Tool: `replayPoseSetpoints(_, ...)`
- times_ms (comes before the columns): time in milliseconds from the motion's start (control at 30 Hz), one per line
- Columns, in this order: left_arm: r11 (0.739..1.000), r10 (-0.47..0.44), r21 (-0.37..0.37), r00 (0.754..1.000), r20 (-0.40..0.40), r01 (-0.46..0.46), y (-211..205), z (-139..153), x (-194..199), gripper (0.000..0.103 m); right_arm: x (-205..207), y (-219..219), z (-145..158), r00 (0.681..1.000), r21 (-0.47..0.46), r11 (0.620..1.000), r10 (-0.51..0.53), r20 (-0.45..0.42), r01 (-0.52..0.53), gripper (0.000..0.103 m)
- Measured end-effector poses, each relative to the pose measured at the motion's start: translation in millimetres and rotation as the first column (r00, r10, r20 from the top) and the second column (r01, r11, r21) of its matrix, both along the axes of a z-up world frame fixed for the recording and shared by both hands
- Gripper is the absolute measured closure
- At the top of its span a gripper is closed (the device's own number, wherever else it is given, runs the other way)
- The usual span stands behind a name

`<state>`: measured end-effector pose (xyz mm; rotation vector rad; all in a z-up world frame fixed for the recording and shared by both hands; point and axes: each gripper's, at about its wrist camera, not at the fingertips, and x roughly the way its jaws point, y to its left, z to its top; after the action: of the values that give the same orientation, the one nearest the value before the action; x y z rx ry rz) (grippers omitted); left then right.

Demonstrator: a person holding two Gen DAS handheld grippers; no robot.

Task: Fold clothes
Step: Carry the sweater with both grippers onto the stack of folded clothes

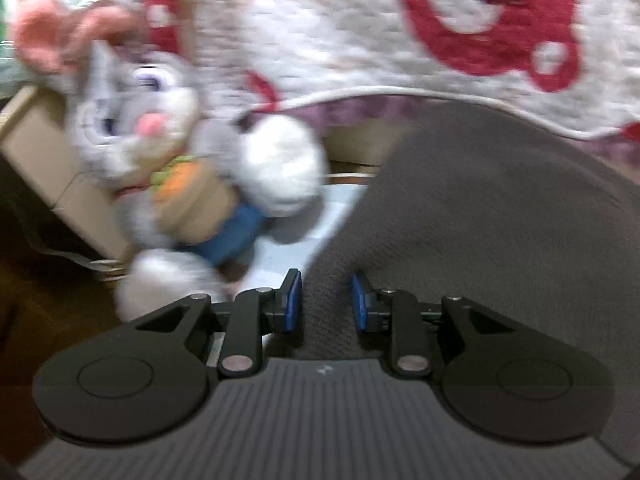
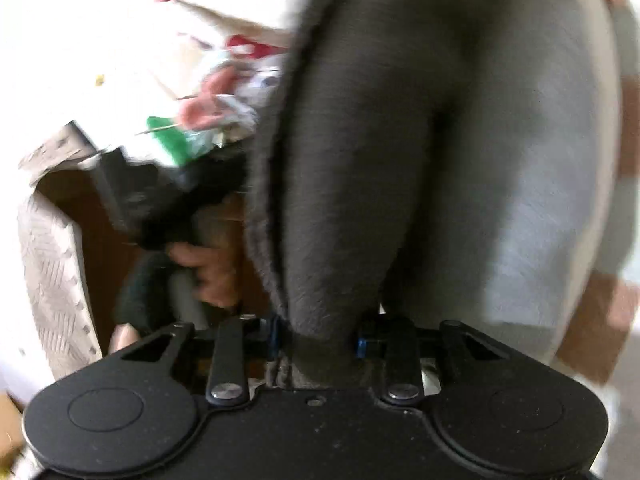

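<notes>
A dark grey garment (image 1: 480,220) fills the right half of the left wrist view and drapes down toward me. My left gripper (image 1: 327,300) has a bunched fold of it between its blue pads (image 1: 295,298), and they appear to pinch it. In the right wrist view the same grey garment (image 2: 400,160) hangs large and close. My right gripper (image 2: 318,340) is shut on a thick bunch of its edge, which hides most of both pads. Both views are blurred by motion.
A grey and white plush rabbit (image 1: 160,140) sits left of the garment on a pale blue surface (image 1: 296,240). Behind hangs a white blanket with red shapes (image 1: 360,20). A cardboard box (image 1: 36,148) stands at the left. A person's hand (image 2: 212,276) holds the other gripper's handle.
</notes>
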<state>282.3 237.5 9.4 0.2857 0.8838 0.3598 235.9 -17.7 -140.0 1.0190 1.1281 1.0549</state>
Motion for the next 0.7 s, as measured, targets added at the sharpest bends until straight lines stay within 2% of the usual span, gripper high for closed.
replayPoseSetpoints(33, 0.997, 0.019, 0.080, 1.000, 0.010, -0.020, -5, 2, -2, 0.075, -5, 4, -1, 0.998, -0.088, 0.996, 0.001, 0.068, 0.005, 0.063)
replayPoseSetpoints(67, 0.994, -0.009, 0.107, 0.999, 0.038, 0.005, -11, 6, -7, 0.074, -10, 8, 0, 0.991, -0.144, 0.990, 0.013, 0.132, 0.006, 0.061)
replayPoseSetpoints(100, 0.993, -0.054, 0.105, 0.996, 0.073, 0.047, -16, 11, -15, 0.074, -15, 9, 5, 0.984, -0.162, 0.987, 0.024, 0.179, 0.005, 0.056)
replayPoseSetpoints(167, 0.995, -0.103, -0.007, 0.986, 0.130, 0.104, -21, 20, -33, 0.073, -21, 8, 19, 0.969, -0.190, 0.982, 0.034, 0.246, 0.014, 0.051)
replayPoseSetpoints(233, 0.980, -0.126, -0.136, 0.983, 0.135, 0.144, -23, 17, -48, 0.072, -24, 3, 34, 0.946, -0.222, 0.975, 0.053, 0.321, 0.021, 0.047)
replayPoseSetpoints(267, 0.969, -0.149, -0.182, 0.981, 0.123, 0.170, -26, 12, -54, 0.072, -23, -6, 39, 0.942, -0.214, 0.977, 0.047, 0.331, 0.027, 0.046)
replayPoseSetpoints(333, 0.960, -0.195, -0.193, 0.978, 0.071, 0.205, -34, -7, -60, 0.070, -19, -30, 45, 0.946, -0.169, 0.985, 0.009, 0.323, 0.048, 0.039)
replayPoseSetpoints(400, 0.955, -0.227, -0.189, 0.974, 0.029, 0.228, -42, -27, -65, 0.069, -14, -66, 45, 0.950, -0.103, 0.985, -0.102, 0.296, 0.138, 0.038)
replayPoseSetpoints(500, 0.956, -0.234, -0.172, 0.971, 0.046, 0.238, -47, -43, -72, 0.069, 0, -113, 35, 0.936, -0.018, 0.953, -0.292, 0.198, 0.301, 0.024)
replayPoseSetpoints(533, 0.957, -0.232, -0.168, 0.971, 0.056, 0.238, -48, -46, -73, 0.069, 5, -121, 30, 0.931, 0.007, 0.943, -0.330, 0.158, 0.333, 0.020)
replayPoseSetpoints(633, 0.955, -0.219, -0.192, 0.974, 0.064, 0.227, -48, -44, -72, 0.069, 22, -126, 14, 0.929, 0.052, 0.929, -0.368, 0.044, 0.365, 0.019)
replayPoseSetpoints(700, 0.952, -0.211, -0.212, 0.975, 0.065, 0.220, -46, -42, -70, 0.069, 31, -118, 7, 0.923, 0.075, 0.920, -0.385, 0.002, 0.384, 0.019)
